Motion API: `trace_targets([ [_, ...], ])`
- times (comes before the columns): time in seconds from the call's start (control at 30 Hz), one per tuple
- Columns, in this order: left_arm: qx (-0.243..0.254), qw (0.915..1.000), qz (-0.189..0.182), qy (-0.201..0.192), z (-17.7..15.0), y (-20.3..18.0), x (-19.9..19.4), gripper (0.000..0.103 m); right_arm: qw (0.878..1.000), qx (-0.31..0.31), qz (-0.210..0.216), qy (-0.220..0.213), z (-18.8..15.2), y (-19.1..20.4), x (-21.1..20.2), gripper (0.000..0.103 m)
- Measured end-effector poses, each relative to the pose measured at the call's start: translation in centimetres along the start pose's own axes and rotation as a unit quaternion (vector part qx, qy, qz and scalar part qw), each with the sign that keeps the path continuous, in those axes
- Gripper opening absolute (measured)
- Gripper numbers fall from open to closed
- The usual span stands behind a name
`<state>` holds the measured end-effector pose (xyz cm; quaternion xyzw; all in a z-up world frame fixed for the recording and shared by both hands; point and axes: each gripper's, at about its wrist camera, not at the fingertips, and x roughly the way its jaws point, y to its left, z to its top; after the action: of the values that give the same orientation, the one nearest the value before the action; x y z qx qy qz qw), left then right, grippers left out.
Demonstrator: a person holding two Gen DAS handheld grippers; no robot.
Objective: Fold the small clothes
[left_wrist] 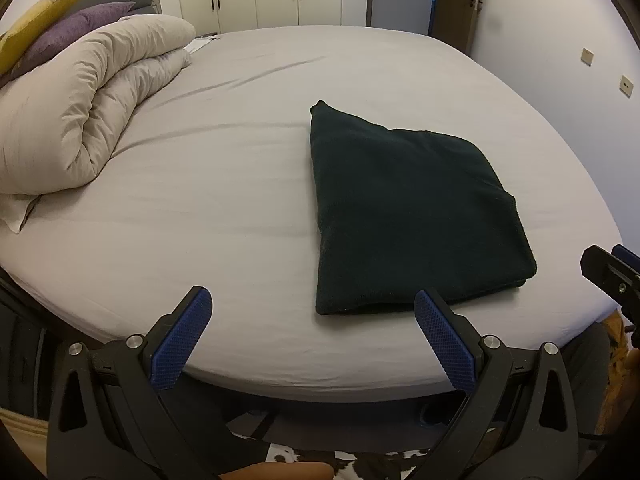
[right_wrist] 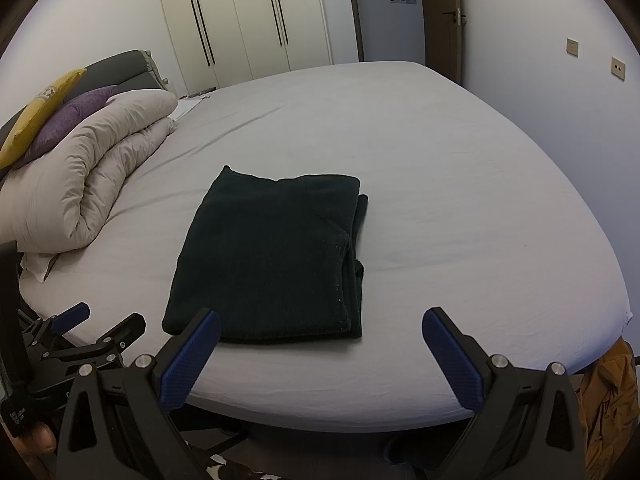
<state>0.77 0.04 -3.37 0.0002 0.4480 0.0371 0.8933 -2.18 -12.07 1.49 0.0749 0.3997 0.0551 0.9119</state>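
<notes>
A: We hold the left gripper (left_wrist: 312, 304) low at the bed's near edge, its blue pads spread wide around nothing; the right gripper (right_wrist: 320, 324) sits likewise, wide and empty.

B: We see the dark green garment (right_wrist: 268, 260) folded flat on the grey sheet (right_wrist: 460, 200), centre frame, just beyond the fingertips. A rolled duvet (left_wrist: 80, 112) lies upper left.

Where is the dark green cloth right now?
The folded dark green cloth lies on the bed near its front edge, just beyond both open grippers, right of the rolled duvet.
</notes>
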Motion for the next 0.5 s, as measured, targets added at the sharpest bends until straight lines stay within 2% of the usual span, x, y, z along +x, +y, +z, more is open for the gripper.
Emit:
trace_targets([
  [0.5, -0.006, 1.0, 0.001, 0.003, -0.01, 0.39, 0.23, 0.103, 1.0, -0.003, 0.0, 0.008, -0.4, 0.06, 0.51, 0.103],
])
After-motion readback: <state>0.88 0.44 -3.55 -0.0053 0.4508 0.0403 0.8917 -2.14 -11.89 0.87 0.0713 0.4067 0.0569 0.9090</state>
